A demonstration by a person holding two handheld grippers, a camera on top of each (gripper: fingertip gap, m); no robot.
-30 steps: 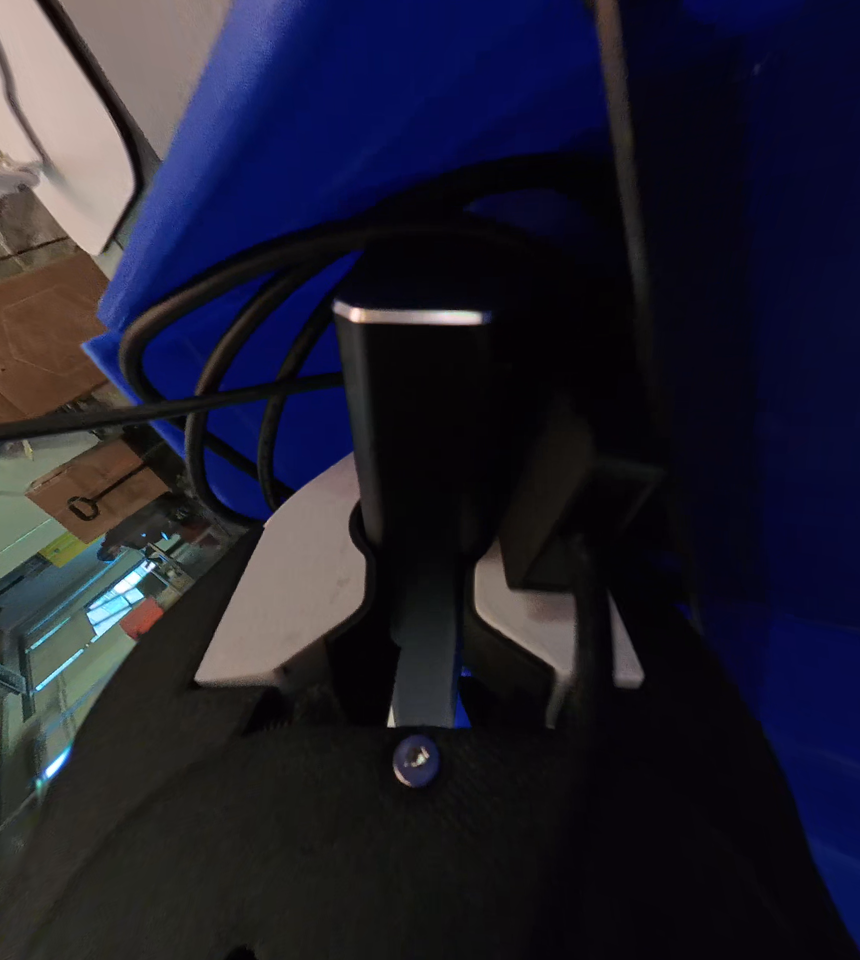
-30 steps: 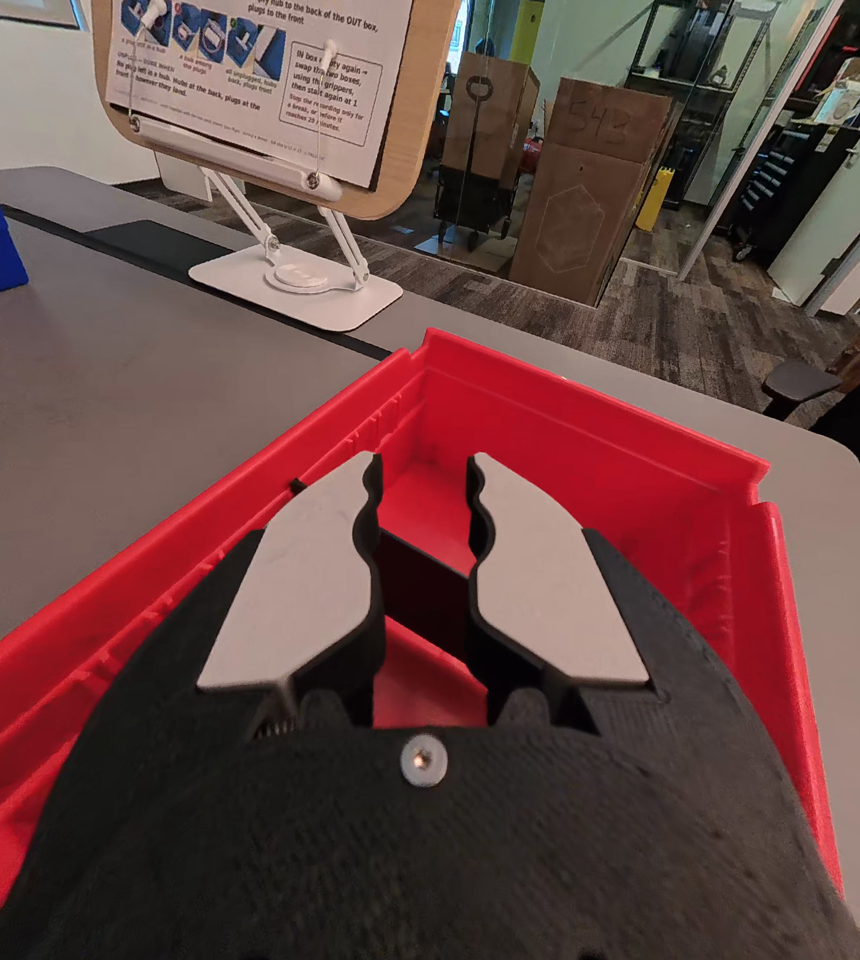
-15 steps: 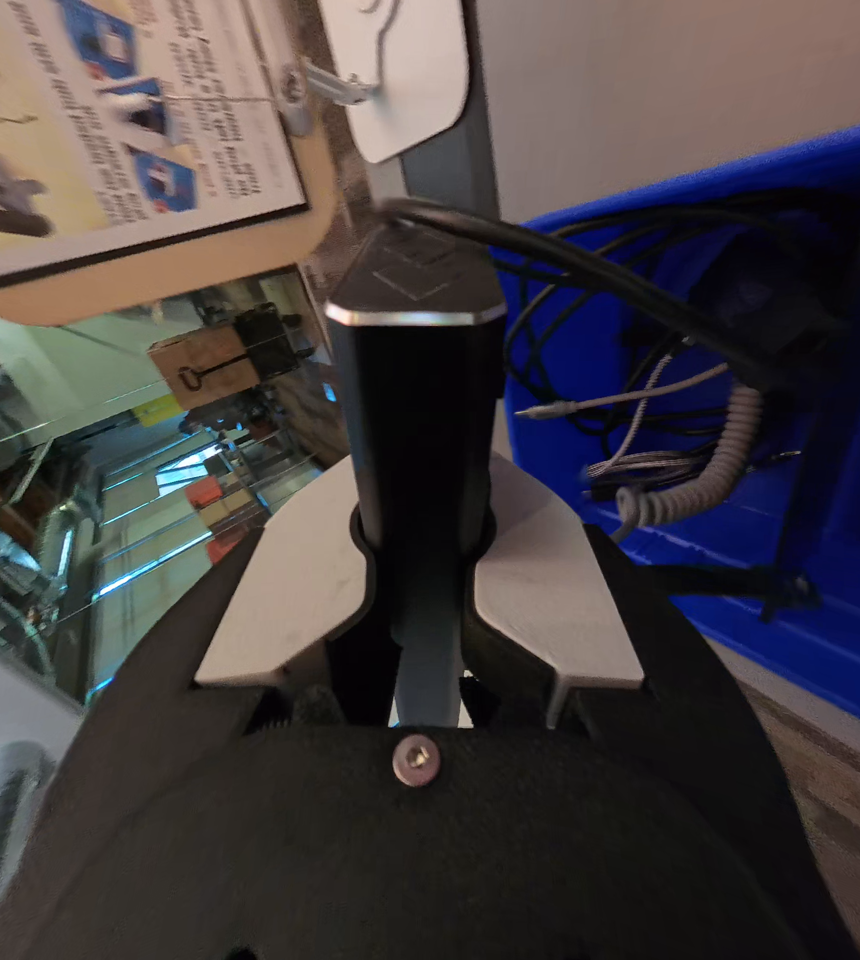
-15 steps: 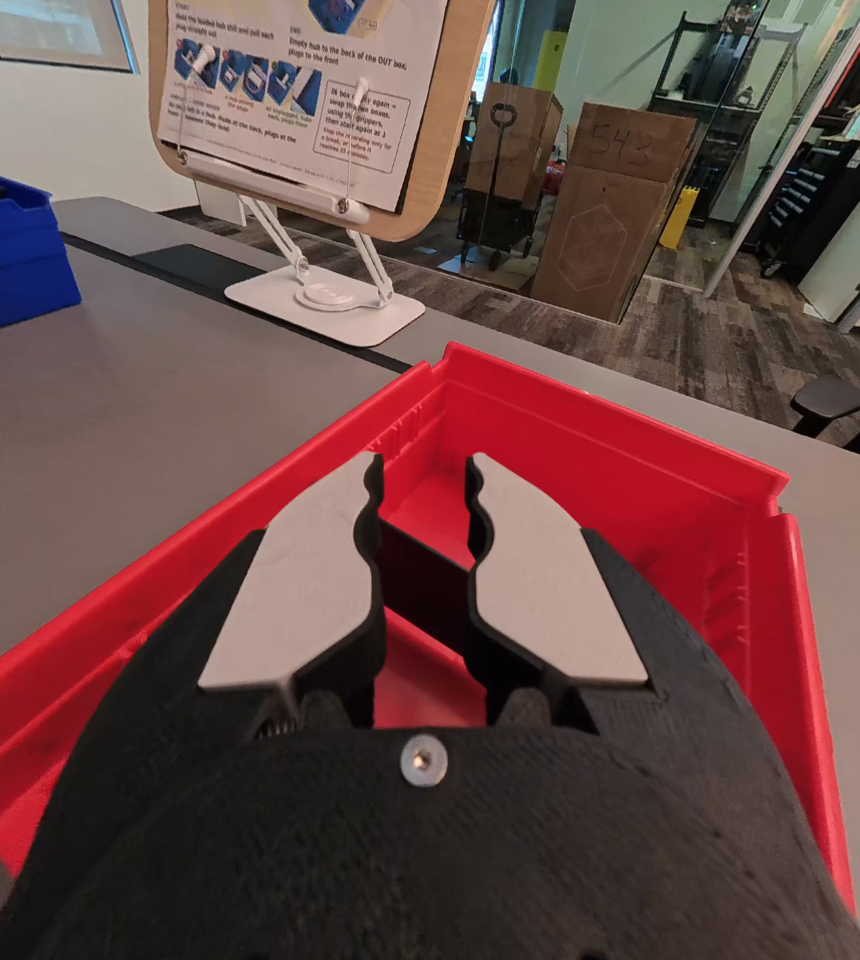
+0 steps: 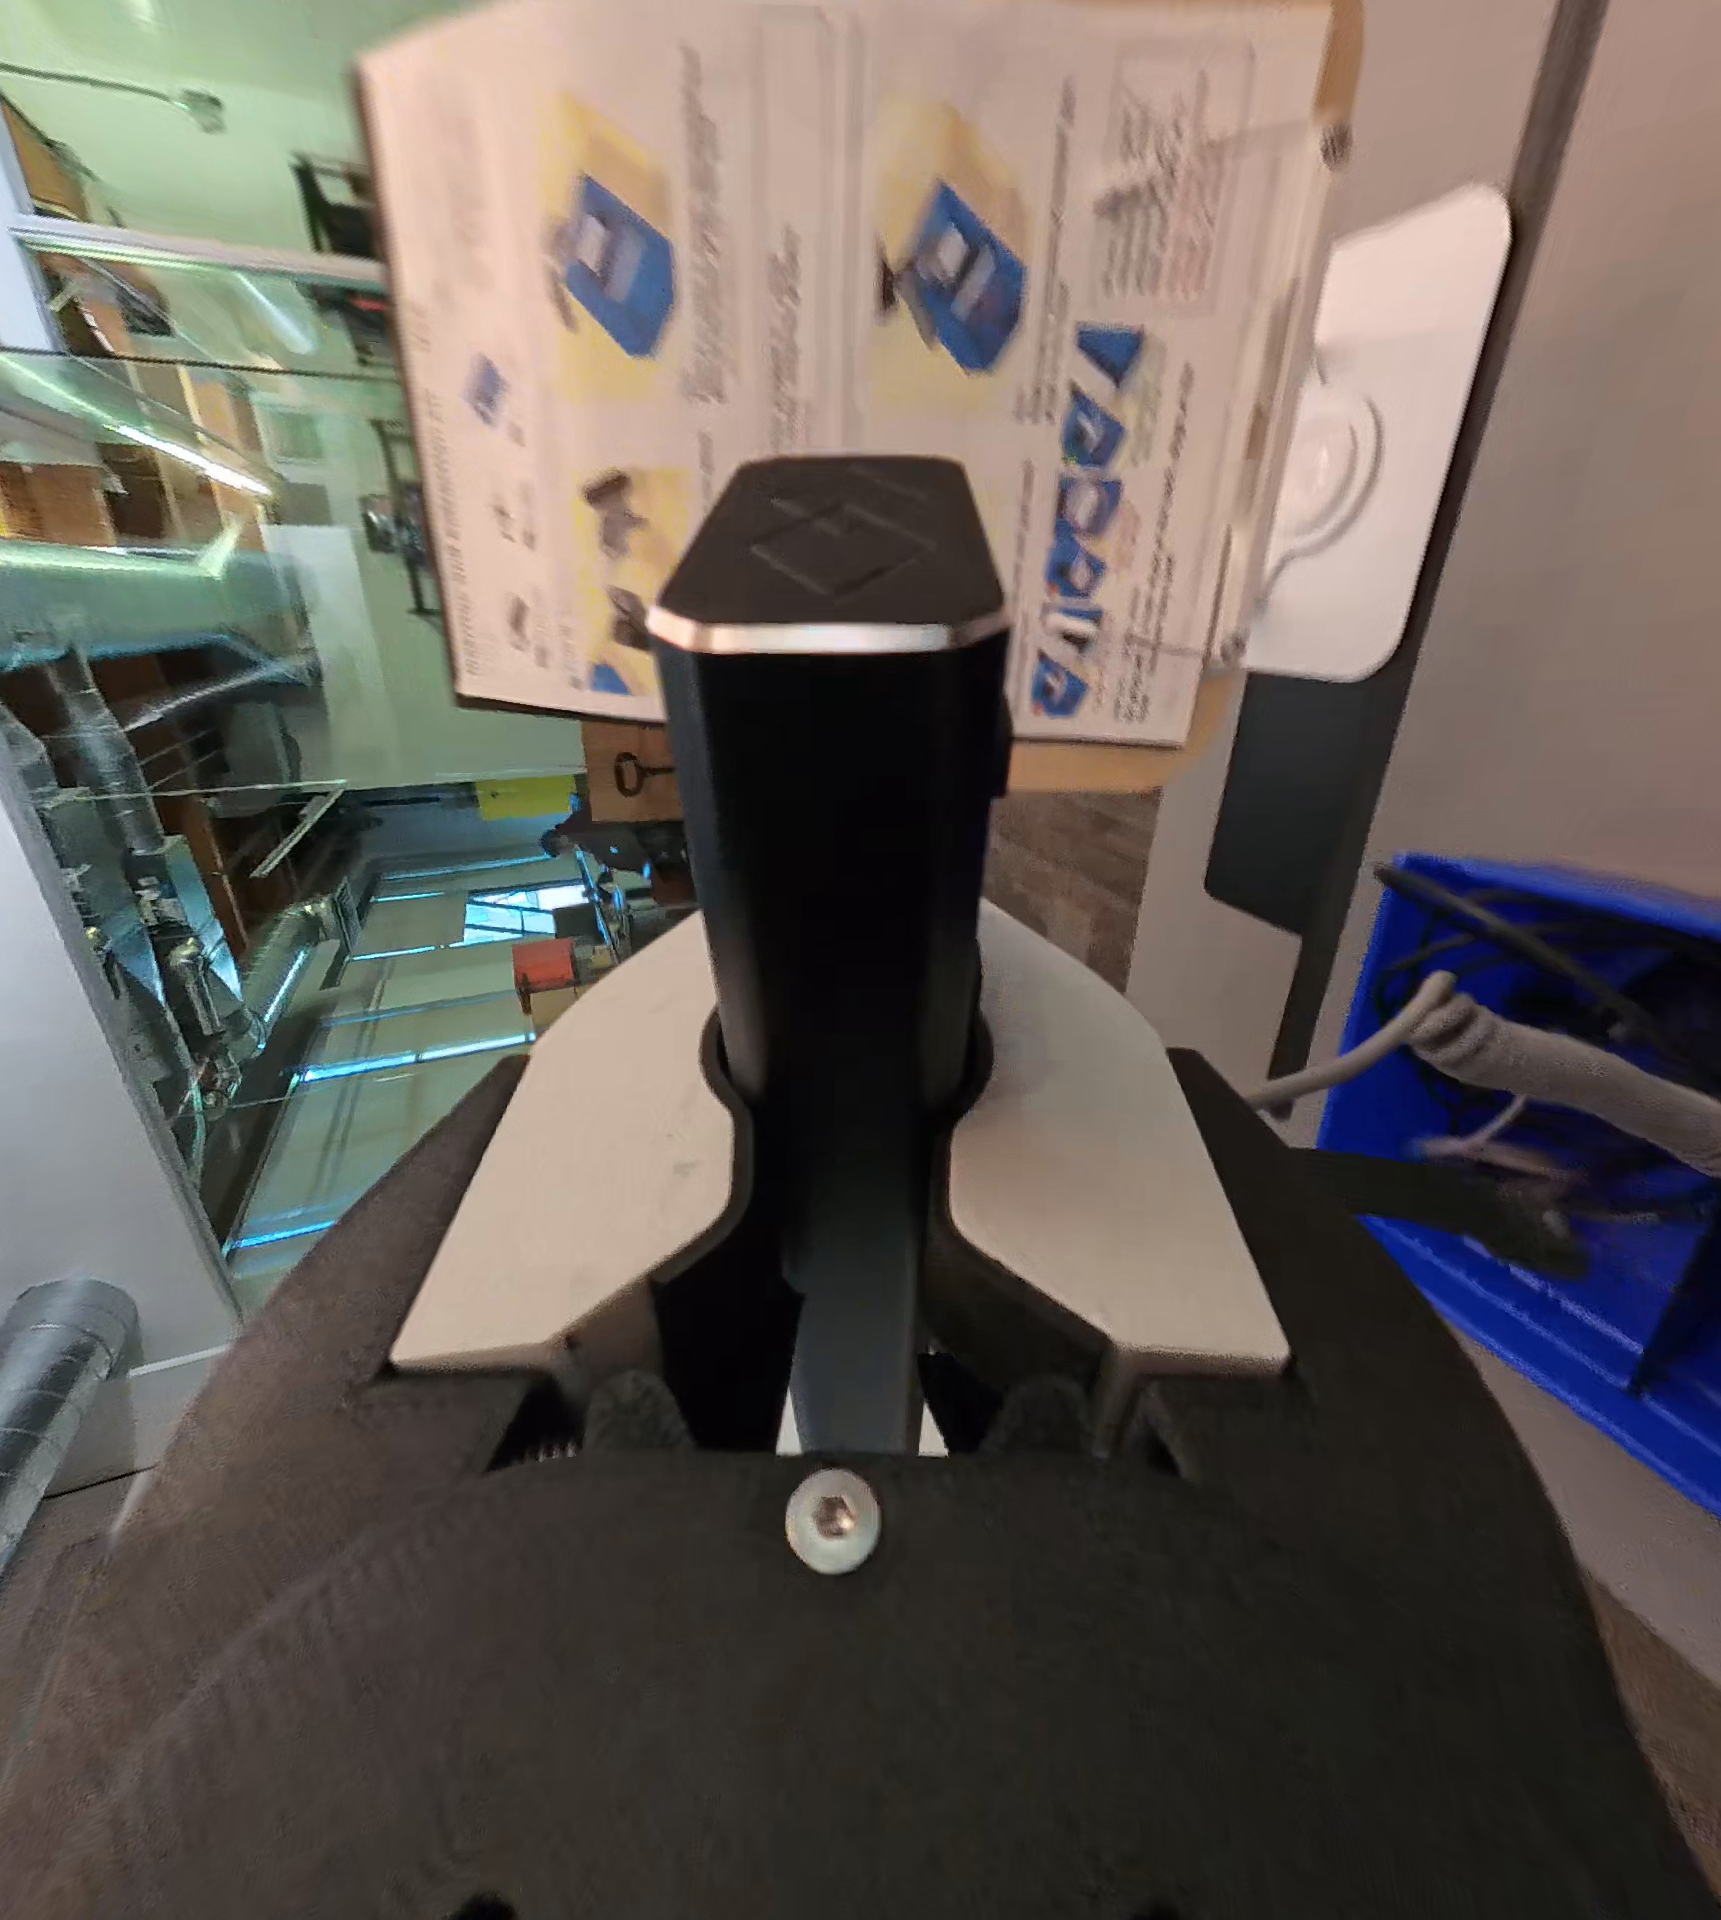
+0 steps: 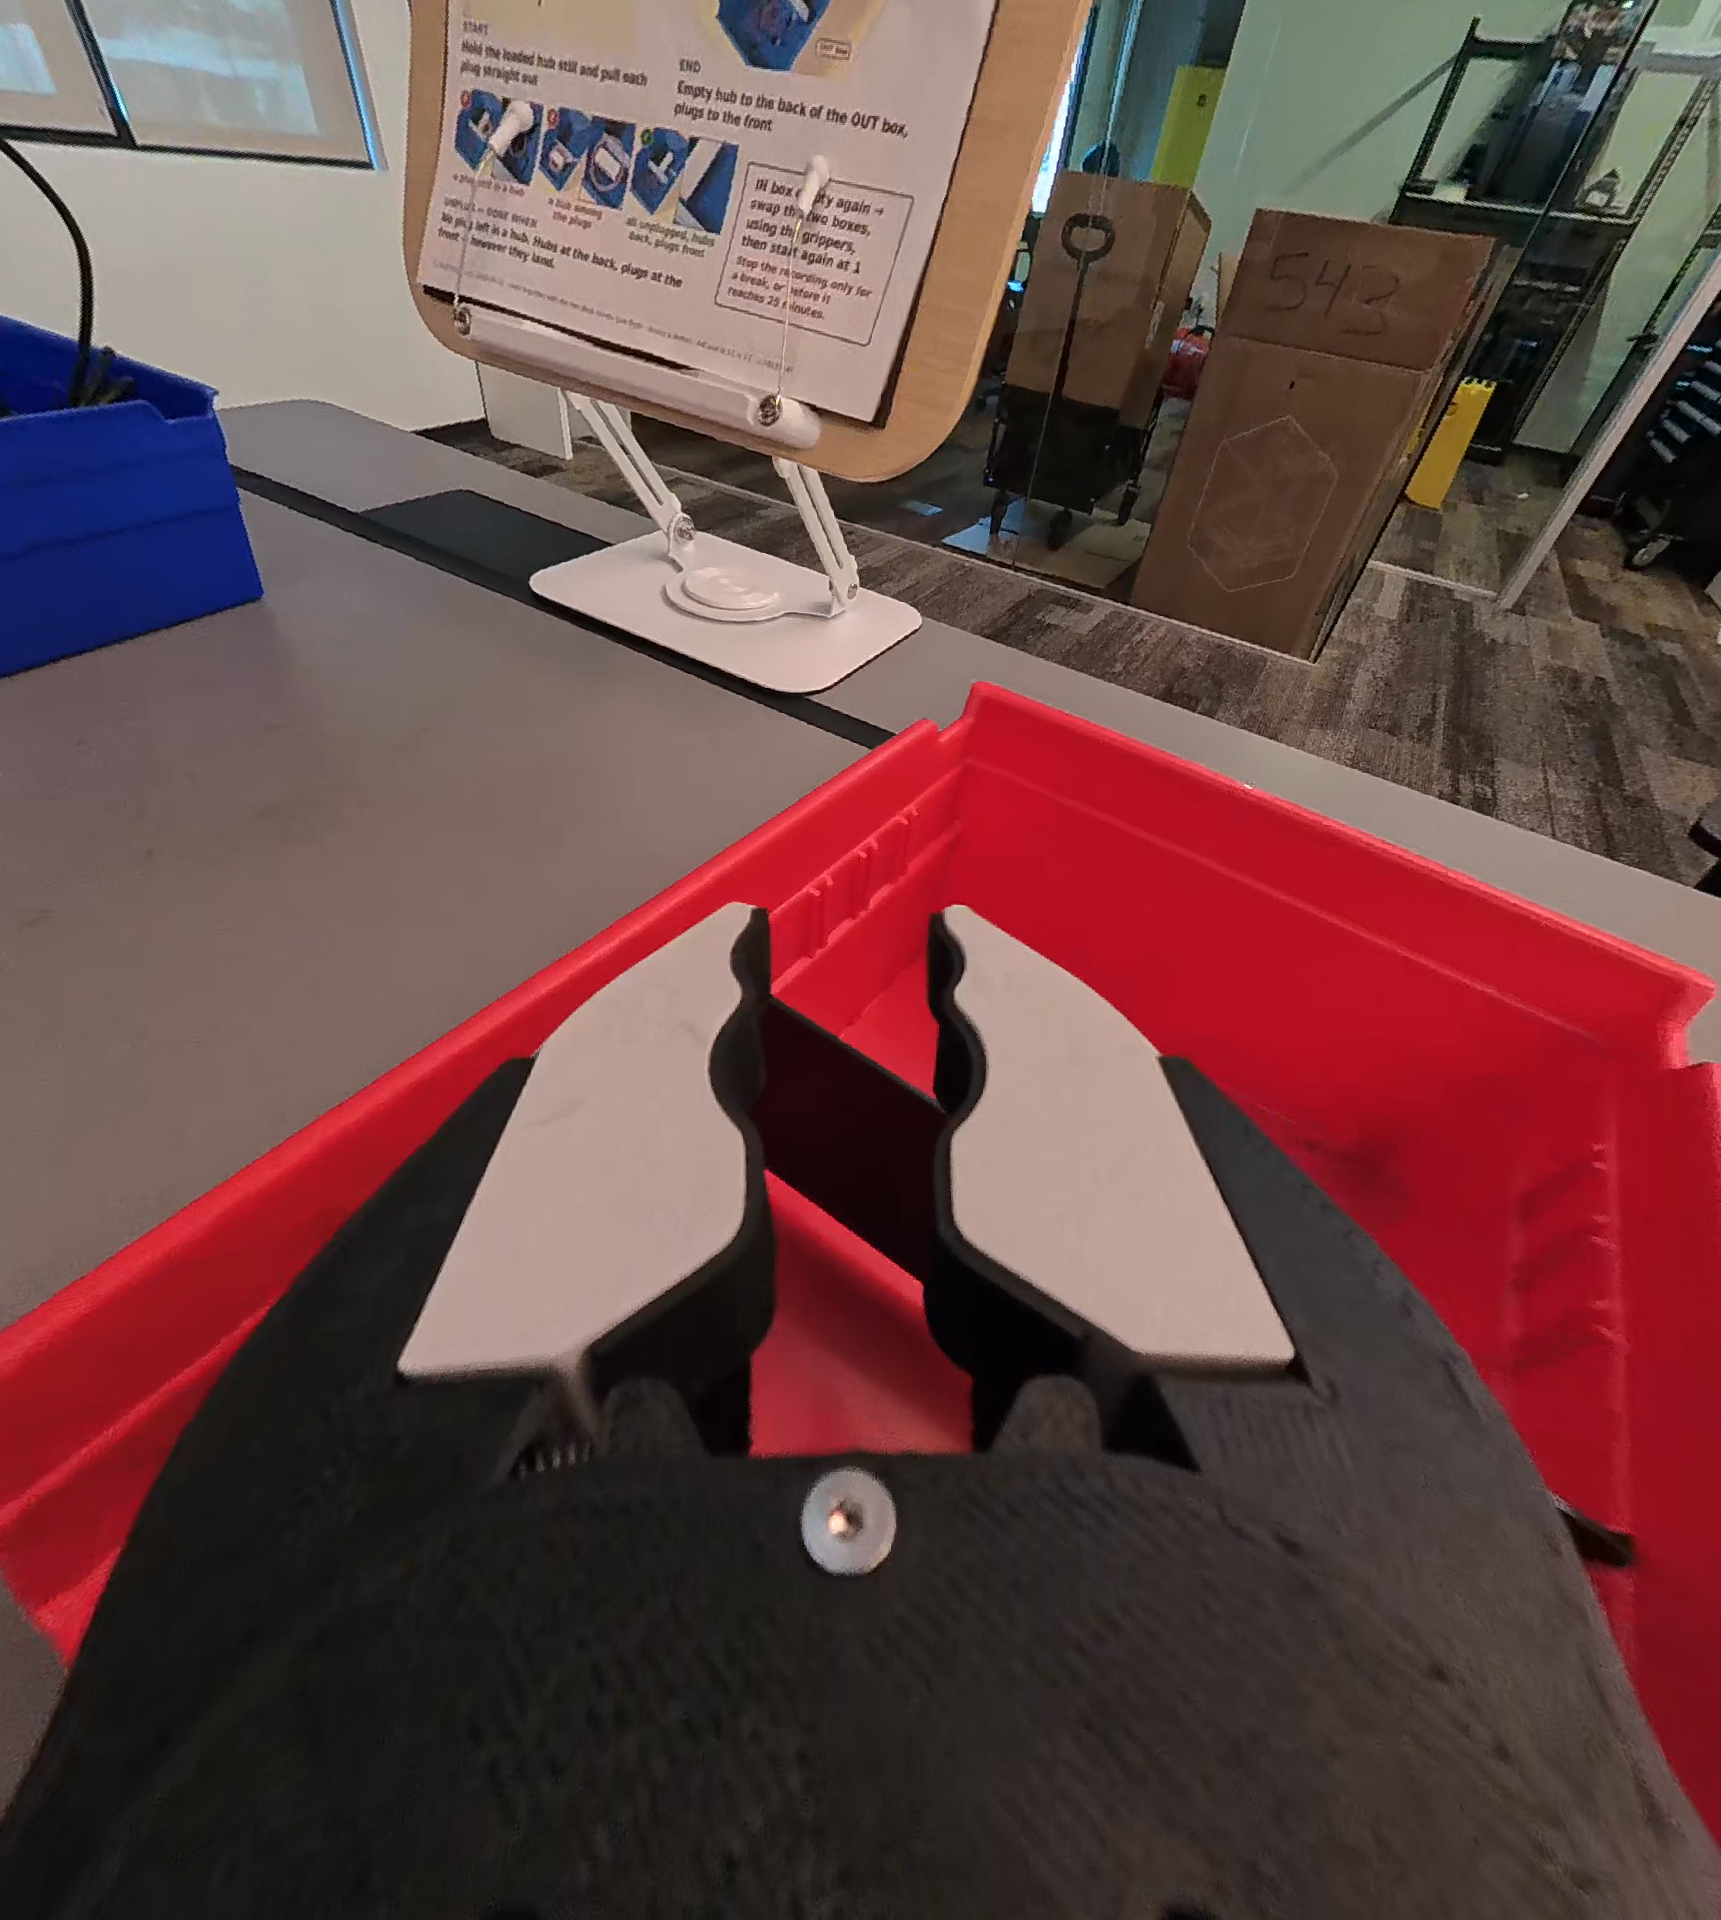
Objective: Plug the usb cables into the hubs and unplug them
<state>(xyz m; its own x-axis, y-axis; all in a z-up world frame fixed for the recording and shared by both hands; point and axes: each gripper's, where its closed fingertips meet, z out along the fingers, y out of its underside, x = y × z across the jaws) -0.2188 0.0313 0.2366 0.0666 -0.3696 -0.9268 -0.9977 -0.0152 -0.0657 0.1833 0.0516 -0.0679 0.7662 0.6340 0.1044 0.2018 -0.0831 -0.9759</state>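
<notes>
Glossy black hub (image 5: 825,831), smooth red plastic bin (image 6: 1355,966)

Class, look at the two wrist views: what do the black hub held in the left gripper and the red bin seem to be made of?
Hub: probably anodised metal, matte black with a bright bevelled edge at its end, though coated plastic is possible. Red bin: moulded plastic, going by its uniform colour, soft sheen, thin walls and ribbed slots.

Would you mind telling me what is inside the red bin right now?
The red bin shows only a black divider across its bare floor; the right gripper, open above it, hides the near part.
</notes>
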